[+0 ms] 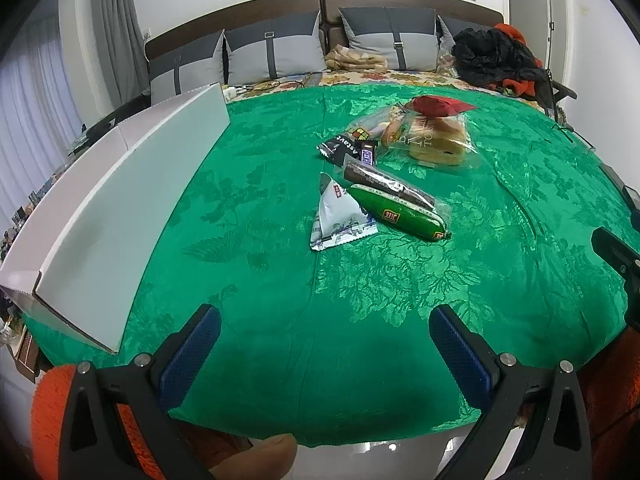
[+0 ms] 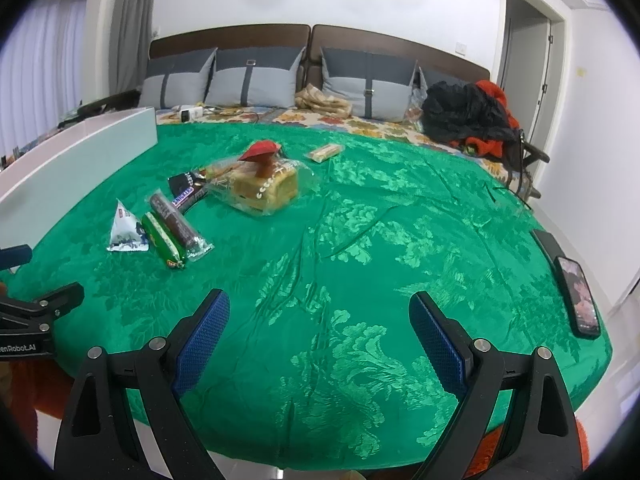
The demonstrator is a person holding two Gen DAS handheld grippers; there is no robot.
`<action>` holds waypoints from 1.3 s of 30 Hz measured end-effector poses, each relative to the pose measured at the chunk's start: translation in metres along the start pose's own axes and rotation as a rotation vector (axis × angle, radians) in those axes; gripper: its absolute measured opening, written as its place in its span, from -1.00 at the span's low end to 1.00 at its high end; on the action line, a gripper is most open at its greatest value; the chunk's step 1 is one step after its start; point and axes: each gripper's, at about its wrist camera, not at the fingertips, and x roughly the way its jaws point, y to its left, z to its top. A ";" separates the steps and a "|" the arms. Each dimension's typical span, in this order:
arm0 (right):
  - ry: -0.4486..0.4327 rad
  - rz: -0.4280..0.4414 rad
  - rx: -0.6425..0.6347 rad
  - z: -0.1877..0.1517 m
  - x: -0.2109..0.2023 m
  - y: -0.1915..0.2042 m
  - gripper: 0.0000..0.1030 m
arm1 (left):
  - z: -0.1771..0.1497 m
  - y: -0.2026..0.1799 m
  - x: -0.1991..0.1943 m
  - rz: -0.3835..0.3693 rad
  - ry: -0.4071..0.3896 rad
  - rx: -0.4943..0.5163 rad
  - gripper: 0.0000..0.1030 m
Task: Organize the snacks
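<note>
Left wrist view: our left gripper (image 1: 324,344) hangs spread wide and empty over the near edge of the green bedspread (image 1: 280,320); our right gripper (image 2: 320,332) is equally released, apparently because nothing is picked yet. The snacks cluster mid-bed beside 1 white box (image 1: 120,208), probably their destination. We count 1 triangular white packet (image 1: 340,216), 1 green sausage (image 1: 396,212), 1 brown sausage (image 1: 384,184), 1 bread bag (image 1: 436,140), 1 red packet (image 1: 436,105), and 1 stray wafer pack (image 2: 325,152) farther back.
</note>
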 end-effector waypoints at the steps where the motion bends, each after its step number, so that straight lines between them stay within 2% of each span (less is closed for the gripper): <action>1: 0.001 0.002 0.002 0.000 0.000 0.000 0.81 | 0.000 0.000 0.001 -0.002 0.005 -0.001 1.00; 39: 0.060 0.023 0.031 -0.005 0.013 -0.004 0.81 | -0.007 0.002 0.024 -0.022 0.112 -0.013 1.00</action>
